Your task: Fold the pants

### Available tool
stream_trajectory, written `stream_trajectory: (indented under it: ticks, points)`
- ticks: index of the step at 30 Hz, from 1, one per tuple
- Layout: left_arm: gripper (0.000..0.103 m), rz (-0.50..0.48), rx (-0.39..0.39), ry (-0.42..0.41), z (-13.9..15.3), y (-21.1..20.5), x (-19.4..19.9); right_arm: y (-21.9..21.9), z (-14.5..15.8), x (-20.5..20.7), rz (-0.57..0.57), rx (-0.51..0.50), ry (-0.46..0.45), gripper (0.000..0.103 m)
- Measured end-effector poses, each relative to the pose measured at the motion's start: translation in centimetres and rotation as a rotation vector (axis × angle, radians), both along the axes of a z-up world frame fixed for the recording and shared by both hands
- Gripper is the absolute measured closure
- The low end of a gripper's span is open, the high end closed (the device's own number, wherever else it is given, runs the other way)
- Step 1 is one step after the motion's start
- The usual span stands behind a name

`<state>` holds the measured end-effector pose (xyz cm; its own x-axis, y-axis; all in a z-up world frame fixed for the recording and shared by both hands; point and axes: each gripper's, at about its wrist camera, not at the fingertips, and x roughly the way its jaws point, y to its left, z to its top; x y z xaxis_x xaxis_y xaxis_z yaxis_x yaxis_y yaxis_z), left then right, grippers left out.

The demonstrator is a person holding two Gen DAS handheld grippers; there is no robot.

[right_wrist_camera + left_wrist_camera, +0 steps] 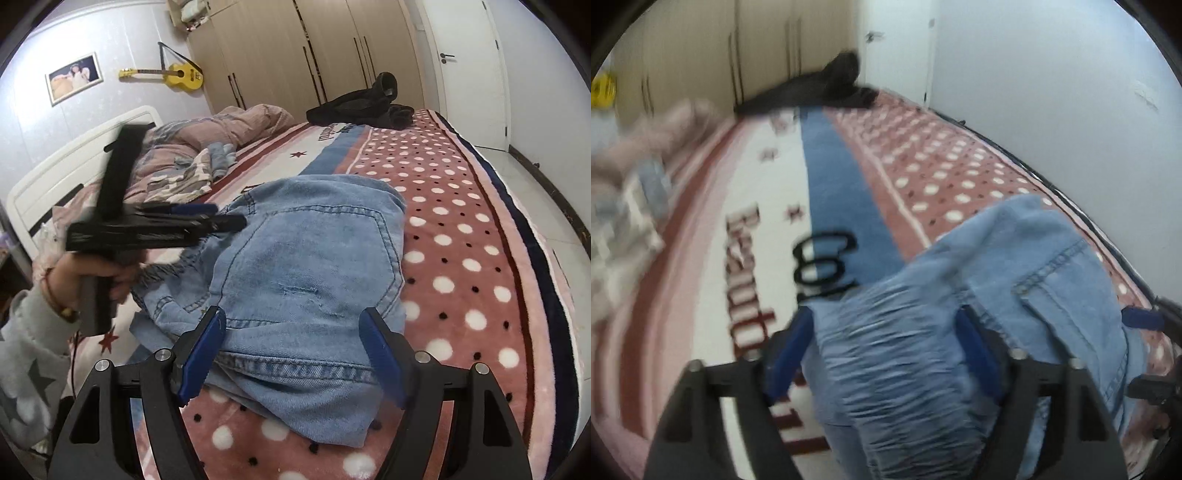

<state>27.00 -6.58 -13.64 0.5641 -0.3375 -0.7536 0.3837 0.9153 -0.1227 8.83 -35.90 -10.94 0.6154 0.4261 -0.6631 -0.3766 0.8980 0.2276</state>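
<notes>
Light blue jeans (pixel 306 258) lie bunched and partly folded on a pink dotted blanket (pixel 461 221) that covers the bed. In the right wrist view my right gripper (pixel 293 321) is open, its blue fingers (pixel 207 343) wide apart over the jeans' near hem edge without pressing on it. My left gripper (pixel 221 216), blurred and held by a hand (pixel 99 273), hovers at the jeans' left side. The left wrist view is blurred. It shows my left gripper (pixel 884 317) open, with the jeans' gathered waist (pixel 897 369) filling the gap under its fingers. The jeans' back pocket (pixel 1071 295) lies to the right.
A black garment (pixel 362 103) lies at the far end of the bed. A pink quilt (pixel 221 125) and folded camouflage clothes (pixel 181 177) sit by the white headboard (pixel 74 155). Wardrobes (pixel 295 44) and a door (pixel 469 74) stand beyond. Tiled floor (pixel 546 192) runs along the bed's right side.
</notes>
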Motion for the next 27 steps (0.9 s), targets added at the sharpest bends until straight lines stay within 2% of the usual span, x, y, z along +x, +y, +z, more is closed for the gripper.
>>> stream_trajectory:
  ticks: [1,3,8,11,14,18,21,23,25,27]
  points:
    - [0.025,0.012,-0.057,0.029,-0.4,0.8,0.2,0.0,-0.1,0.0,0.002,0.005,0.000,0.029]
    - [0.024,0.025,-0.118,0.050,-0.5,2.0,0.1,0.0,-0.3,0.1,0.009,0.005,-0.001,0.029]
    - [0.021,0.037,-0.134,0.079,1.1,3.0,-1.9,-0.1,0.5,0.2,0.007,-0.006,0.003,0.029]
    - [0.020,0.020,-0.175,0.142,1.2,3.8,-3.1,-1.2,1.4,0.7,-0.029,0.022,-0.002,0.029]
    - [0.020,0.021,-0.241,0.223,0.3,5.2,-4.1,-2.4,1.4,1.6,-0.048,0.069,0.048,0.026]
    - [0.020,0.034,-0.324,0.322,-1.9,6.2,-4.5,-3.2,-0.1,2.9,-0.044,0.144,0.159,0.021]
    - [0.018,0.054,-0.395,0.366,-3.1,6.8,-4.5,-3.6,-0.4,3.1,-0.047,0.183,0.167,0.021]
    - [0.016,0.063,-0.400,0.370,-3.2,6.9,-4.5,-4.0,-0.5,3.2,-0.057,0.189,0.176,0.021]
    - [0.014,0.062,-0.375,0.352,-3.0,6.7,-4.6,-4.2,-0.9,3.6,-0.095,0.139,0.203,0.021]
    - [0.013,0.060,-0.379,0.359,-3.1,6.5,-4.5,-4.4,-1.4,3.9,-0.094,0.152,0.234,0.020]
